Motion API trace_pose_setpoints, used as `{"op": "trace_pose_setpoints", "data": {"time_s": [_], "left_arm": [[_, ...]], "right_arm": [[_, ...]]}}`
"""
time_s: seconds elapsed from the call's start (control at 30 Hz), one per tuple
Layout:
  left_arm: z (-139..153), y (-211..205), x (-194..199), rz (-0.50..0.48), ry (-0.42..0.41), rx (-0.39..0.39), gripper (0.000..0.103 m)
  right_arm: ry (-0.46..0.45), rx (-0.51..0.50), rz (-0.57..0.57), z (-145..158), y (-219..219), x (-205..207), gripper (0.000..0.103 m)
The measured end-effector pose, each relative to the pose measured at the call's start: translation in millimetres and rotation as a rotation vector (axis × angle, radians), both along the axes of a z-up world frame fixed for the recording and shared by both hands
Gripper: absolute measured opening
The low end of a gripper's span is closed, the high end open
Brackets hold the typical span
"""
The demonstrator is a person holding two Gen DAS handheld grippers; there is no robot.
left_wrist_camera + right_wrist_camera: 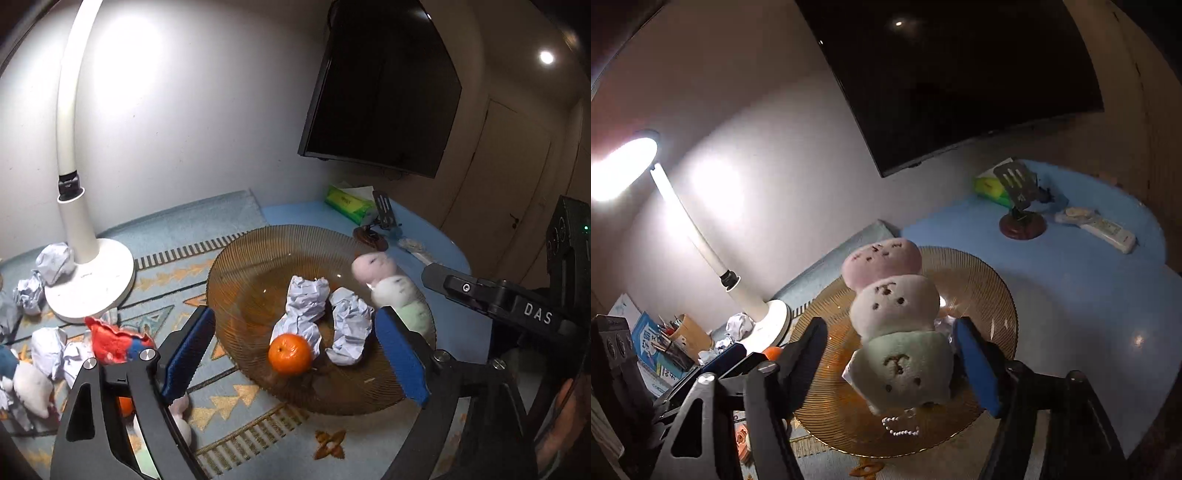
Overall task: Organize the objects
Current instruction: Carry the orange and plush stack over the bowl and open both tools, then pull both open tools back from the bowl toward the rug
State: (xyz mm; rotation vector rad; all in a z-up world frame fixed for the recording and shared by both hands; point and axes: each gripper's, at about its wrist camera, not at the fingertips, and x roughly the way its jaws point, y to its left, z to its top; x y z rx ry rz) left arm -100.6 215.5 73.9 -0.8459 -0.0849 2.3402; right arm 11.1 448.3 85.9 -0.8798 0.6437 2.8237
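Note:
An amber ribbed glass plate (pixel 258 266) lies on the patterned mat. In it are an orange (pixel 290 353) and two crumpled paper balls (pixel 308 299) (pixel 349 332). My left gripper (pixel 293 314) hovers above the plate's near side, jaws wide apart and holding nothing. A plush toy of three stacked balls, pink, white and green (pixel 897 314), hangs over the plate (pixel 979 280) between the jaws of my right gripper (pixel 888 325). Gaps show beside the toy, so the pads do not press it. In the left wrist view the toy (pixel 391 291) is blurred at the plate's right rim.
A white lamp base (pixel 92 280) stands left of the plate, with loose paper balls (pixel 55 258), a red plush (pixel 114 339) and a second orange (pixel 125 404) around it. Behind the plate are a green tissue pack (pixel 349 203), a phone stand (pixel 1021 221) and a remote (pixel 1112 232).

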Motion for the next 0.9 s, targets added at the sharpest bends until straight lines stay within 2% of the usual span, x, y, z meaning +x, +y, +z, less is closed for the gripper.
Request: {"op": "trace_pose_setpoints", "data": {"time_s": [0.1,0.2,0.37,0.4,0.47,0.57,0.67,0.7,0.73,0.8,0.9], "left_arm": [[-9,-38,19,0.044,-0.042,0.07,0.088],[-11,-85,45,0.133,-0.022,0.096,0.089],[-21,-167,85,0.353,0.048,0.011,0.096],[-26,-181,89,0.381,0.045,-0.002,0.096],[-39,-204,94,0.442,0.028,-0.035,0.096],[-60,-227,95,0.47,-0.015,-0.035,0.096],[-81,-234,100,0.466,-0.036,-0.028,0.097],[-87,-232,94,0.45,-0.09,-0.026,0.096],[-89,-233,91,0.444,-0.11,-0.012,0.096],[-91,-233,91,0.439,-0.108,-0.004,0.096],[-90,-238,93,0.438,-0.109,0.026,0.096]], "right_arm": [[-0.023,0.013,-0.016,-11,5,8,0.073],[-0.008,0.038,0.022,-16,-9,24,0.073],[0.049,0.062,0.21,-12,-70,39,0.075],[0.061,0.078,0.252,-14,-88,41,0.077],[0.066,0.113,0.316,-24,-123,42,0.089],[0.049,0.114,0.42,-50,-168,34,0.089],[-0.015,0.158,0.434,-79,-196,24,0.089],[-0.035,0.156,0.437,-87,-200,22,0.089],[-0.054,0.156,0.436,-97,-201,18,0.089],[-0.121,0.197,0.423,-107,-206,8,0.089],[-0.147,0.195,0.415,-111,-205,2,0.089]]}}
